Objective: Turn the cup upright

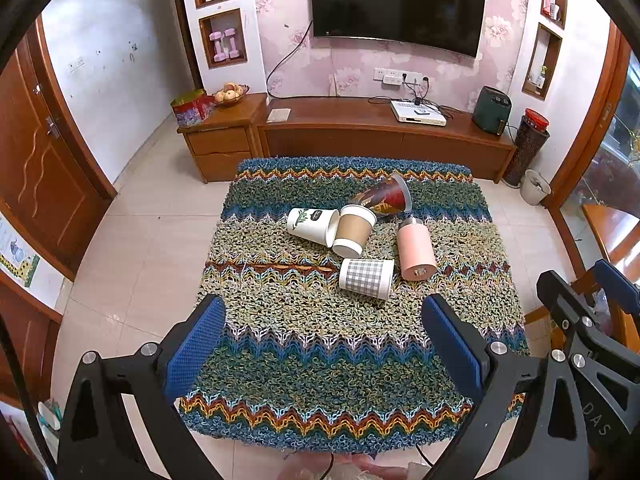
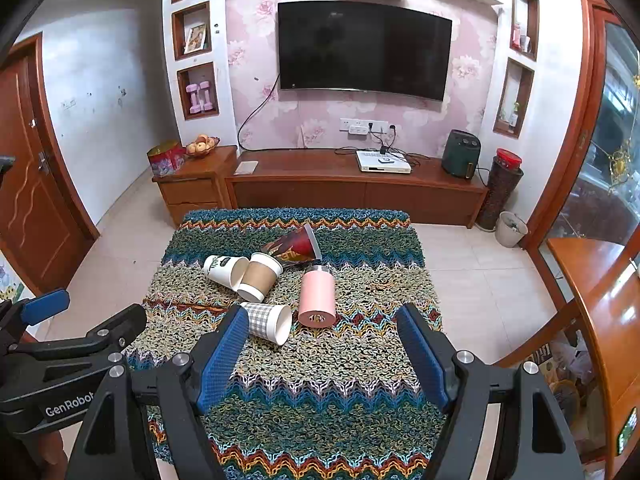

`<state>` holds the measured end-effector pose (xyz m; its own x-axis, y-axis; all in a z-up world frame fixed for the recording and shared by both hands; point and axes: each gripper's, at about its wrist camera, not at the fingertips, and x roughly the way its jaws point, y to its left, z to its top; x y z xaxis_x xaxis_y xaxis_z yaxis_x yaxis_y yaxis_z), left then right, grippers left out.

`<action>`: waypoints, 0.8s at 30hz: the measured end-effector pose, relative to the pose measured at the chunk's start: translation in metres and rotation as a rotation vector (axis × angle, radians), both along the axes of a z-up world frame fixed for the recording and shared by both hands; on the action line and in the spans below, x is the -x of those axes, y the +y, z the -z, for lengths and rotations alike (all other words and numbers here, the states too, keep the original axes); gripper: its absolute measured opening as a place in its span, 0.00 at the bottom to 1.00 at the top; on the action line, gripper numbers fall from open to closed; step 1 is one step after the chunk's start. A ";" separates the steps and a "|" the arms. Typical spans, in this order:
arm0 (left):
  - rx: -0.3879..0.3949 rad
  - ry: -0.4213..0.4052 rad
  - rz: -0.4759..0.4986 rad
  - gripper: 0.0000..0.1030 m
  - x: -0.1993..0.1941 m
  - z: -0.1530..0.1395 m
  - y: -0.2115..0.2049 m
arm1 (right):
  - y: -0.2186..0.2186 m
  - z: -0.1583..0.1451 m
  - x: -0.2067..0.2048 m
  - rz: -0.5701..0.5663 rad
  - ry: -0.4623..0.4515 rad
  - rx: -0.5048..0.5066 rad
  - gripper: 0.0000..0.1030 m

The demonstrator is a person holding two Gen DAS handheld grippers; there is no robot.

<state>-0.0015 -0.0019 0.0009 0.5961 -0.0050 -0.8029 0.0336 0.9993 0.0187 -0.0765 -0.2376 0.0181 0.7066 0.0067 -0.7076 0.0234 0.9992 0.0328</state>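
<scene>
Several cups lie on their sides on a knitted zigzag table cover: a grey checked cup, a pink tumbler, a brown paper cup, a white leaf-print cup and a red patterned cup. My left gripper is open and empty, above the near part of the cover. My right gripper is open and empty, just short of the checked cup and pink tumbler; it also shows in the left wrist view.
A wooden TV cabinet stands beyond the table under a wall TV. A wooden door is on the left, a small white bin and a glass-fronted wooden cabinet on the right. Tiled floor surrounds the table.
</scene>
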 end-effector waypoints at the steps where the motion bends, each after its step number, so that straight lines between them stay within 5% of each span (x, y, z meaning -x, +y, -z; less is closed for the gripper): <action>1: 0.001 0.000 0.000 0.96 0.000 0.000 0.001 | 0.001 0.000 0.000 0.000 0.000 0.002 0.75; 24: 0.004 -0.008 -0.008 0.96 -0.001 -0.005 0.003 | 0.003 0.004 0.000 -0.005 0.009 -0.002 0.75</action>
